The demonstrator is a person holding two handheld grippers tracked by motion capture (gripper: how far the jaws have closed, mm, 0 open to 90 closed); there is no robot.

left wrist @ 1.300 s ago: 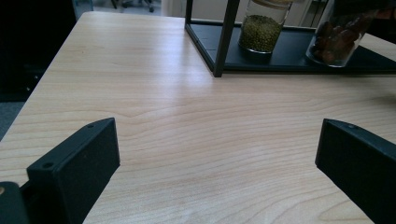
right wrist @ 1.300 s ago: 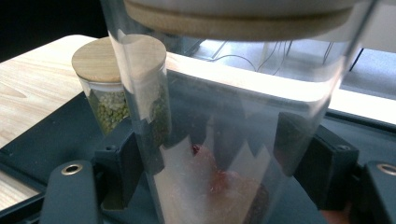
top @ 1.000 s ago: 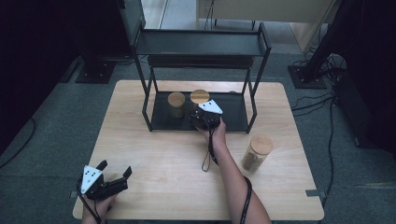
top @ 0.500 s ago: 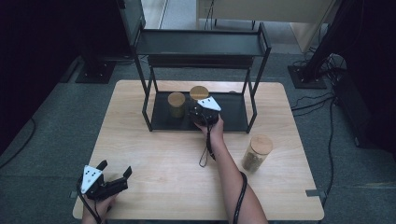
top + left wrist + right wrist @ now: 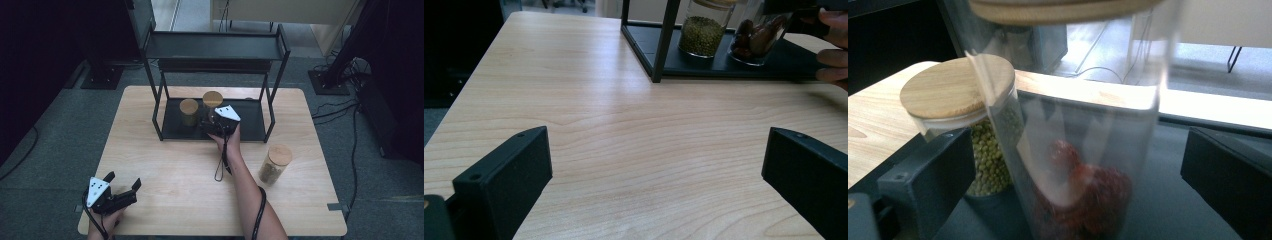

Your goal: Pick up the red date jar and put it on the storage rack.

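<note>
right gripper (image 5: 212, 120) open around jar (image 5: 1073, 150).

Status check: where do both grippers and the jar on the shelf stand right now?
Right gripper jaws just opened, straddling the red-fruit jar on the rack's bottom shelf. Left gripper open, idle over the table. Green-bean jar close beside.

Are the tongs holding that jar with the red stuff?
No. The right tongs have just opened around the red-filled jar without pressing it; the left tongs hold nothing.
</note>
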